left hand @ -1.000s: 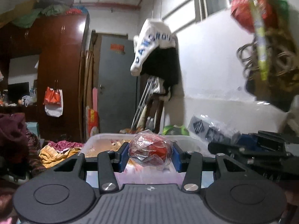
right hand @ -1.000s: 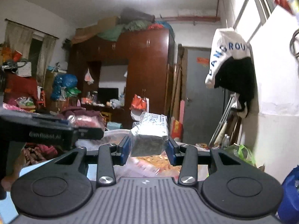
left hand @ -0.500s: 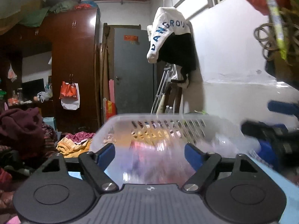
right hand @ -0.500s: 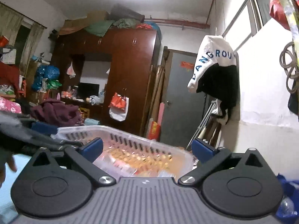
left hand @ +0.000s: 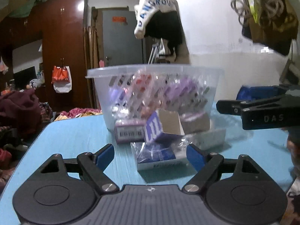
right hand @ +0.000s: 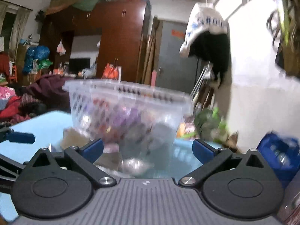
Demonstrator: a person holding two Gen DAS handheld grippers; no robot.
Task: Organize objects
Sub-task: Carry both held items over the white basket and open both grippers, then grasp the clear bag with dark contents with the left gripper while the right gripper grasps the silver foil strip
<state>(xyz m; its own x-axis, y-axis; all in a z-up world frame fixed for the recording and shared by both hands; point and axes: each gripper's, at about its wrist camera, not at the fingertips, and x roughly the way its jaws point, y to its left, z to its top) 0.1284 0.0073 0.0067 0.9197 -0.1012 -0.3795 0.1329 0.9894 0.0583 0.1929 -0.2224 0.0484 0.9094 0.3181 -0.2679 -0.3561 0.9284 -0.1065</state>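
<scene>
Blue desk carries a clear slotted basket of packets; a light, crinkly bagged box lies between the spread left gripper fingers. Grip its stiff box sides. Right gripper fingers gape too.

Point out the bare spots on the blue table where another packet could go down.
Bare patch: the blue table left of the clear basket, running to the near left edge. Crowded: ahead of the open left gripper, where the wrapped blue box and barcode box lie against the basket.
</scene>
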